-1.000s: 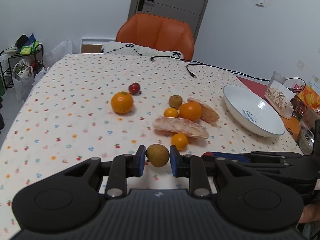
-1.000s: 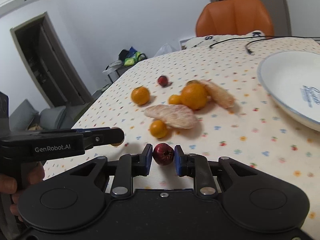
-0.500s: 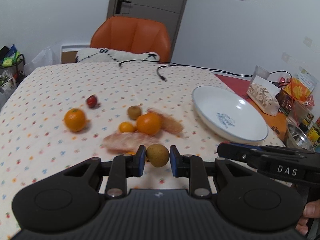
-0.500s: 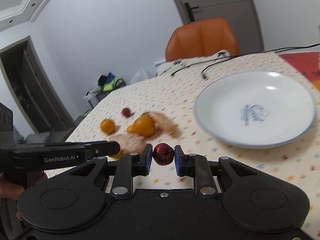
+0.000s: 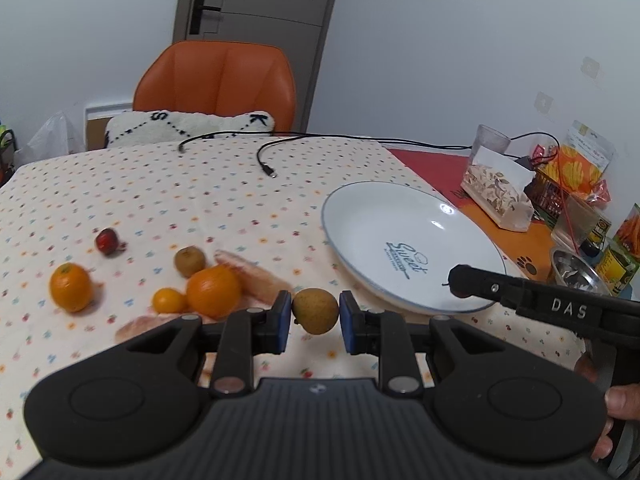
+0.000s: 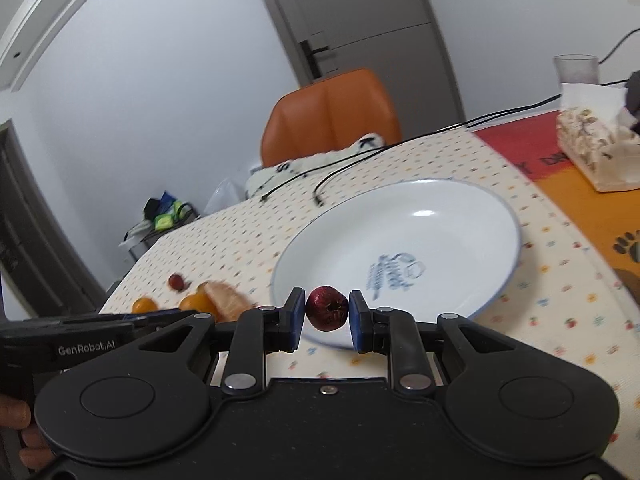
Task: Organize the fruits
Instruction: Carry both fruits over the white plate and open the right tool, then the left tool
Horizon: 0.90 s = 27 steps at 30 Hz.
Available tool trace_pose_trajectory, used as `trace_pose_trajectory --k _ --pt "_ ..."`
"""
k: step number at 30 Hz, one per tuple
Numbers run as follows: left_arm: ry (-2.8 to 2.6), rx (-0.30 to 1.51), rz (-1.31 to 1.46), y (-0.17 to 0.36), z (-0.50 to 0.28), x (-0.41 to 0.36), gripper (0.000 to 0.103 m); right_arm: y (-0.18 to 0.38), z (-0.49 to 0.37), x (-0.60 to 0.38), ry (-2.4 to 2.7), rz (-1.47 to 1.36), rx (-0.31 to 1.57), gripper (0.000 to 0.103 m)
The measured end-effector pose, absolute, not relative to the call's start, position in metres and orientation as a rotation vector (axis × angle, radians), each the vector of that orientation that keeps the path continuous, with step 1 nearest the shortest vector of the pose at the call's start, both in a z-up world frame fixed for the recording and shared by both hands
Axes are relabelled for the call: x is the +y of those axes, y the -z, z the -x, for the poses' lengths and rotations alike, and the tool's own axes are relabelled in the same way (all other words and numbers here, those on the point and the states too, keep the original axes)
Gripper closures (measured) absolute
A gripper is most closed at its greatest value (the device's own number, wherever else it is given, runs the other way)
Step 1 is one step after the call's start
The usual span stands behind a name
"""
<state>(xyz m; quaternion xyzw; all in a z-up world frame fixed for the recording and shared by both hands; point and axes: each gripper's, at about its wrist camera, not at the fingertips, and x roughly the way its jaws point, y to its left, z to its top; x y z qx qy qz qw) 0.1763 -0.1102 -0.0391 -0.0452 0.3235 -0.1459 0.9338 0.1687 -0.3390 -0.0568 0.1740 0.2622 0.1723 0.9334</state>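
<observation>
left gripper (image 5: 315, 312) clamped on a small brown fruit (image 5: 315, 311), pinched between its two blue pads, held in the air above the table (image 5: 168, 184) near its front edge. right gripper (image 6: 327, 312) clamped on a dark red fruit (image 6: 327, 308), blue pads pressing both sides, held over the near rim of the plate (image 6: 460, 208).

plate is white with a thin blue rim and blue lettering in the well; nothing lies in it. it sits toward the right edge of the dotted cloth (image 5: 120, 200), which covers most of the table. beyond the cloth's right edge the surface is red and orange.

loose fruit on the cloth, left of the plate, in the left wrist view:
- orange (image 5: 71, 287) nearest the left edge, on its own
- small red fruit (image 5: 107, 241) behind it, apart
- second brown fruit (image 5: 189, 260) mid-cloth
- large orange (image 5: 214, 291) just in front of that, close beside it
- small orange (image 5: 169, 301) touching or almost touching the large one; blur, cannot tell which
- peeled citrus pieces (image 5: 256, 278) pale pink, one behind the large orange, another partly hidden by the left gripper's frame

whole cluster is blurred.

far edge: black cable (image 5: 280, 148) lies across the cloth, plug end resting on it. orange chair (image 5: 216, 84) behind the table with a white cushion (image 5: 188, 128) on it.

right edge: patterned tissue box (image 5: 496, 192), a clear cup (image 5: 493, 145) behind it, snack bags (image 5: 580, 168) and a metal bowl (image 5: 576, 272) further right.

a hand (image 5: 616, 412) shows at the right of the left wrist view, holding the right gripper's handle.
</observation>
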Motion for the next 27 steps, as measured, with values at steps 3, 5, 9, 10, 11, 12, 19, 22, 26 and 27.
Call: trace_pose_trajectory --k 3,5,9,10,11,12,19,22,26,27 --pt "0.311 0.654 0.078 0.037 -0.182 -0.121 0.079 0.059 -0.171 -0.348 -0.330 -0.362 0.536 0.081" --pt "0.316 0.654 0.065 0.037 -0.186 -0.129 0.079 0.062 -0.170 -0.352 -0.322 -0.366 0.539 0.081" --pt "0.324 0.653 0.028 0.037 -0.196 -0.146 0.079 0.067 -0.173 -0.358 -0.313 -0.352 0.533 0.081" --pt "0.327 0.655 0.027 0.038 -0.198 -0.149 0.079 0.067 -0.173 -0.359 -0.308 -0.346 0.531 0.080" --pt "0.329 0.658 0.028 0.039 -0.201 -0.152 0.079 0.067 -0.174 -0.360 -0.308 -0.346 0.531 0.080" --pt "0.329 0.664 0.028 0.040 -0.203 -0.154 0.079 0.067 -0.175 -0.362 -0.309 -0.349 0.533 0.079" --pt "0.343 0.680 0.023 0.041 -0.214 -0.172 0.079 0.066 -0.171 -0.373 -0.298 -0.379 0.541 0.075" --pt "0.348 0.673 0.003 0.039 -0.216 -0.179 0.079 0.064 -0.166 -0.378 -0.294 -0.394 0.529 0.069" --pt "0.350 0.665 0.008 0.037 -0.218 -0.183 0.077 0.064 -0.163 -0.381 -0.287 -0.404 0.526 0.066" --pt "0.345 0.663 0.007 0.037 -0.218 -0.183 0.074 0.063 -0.162 -0.381 -0.287 -0.404 0.523 0.066"
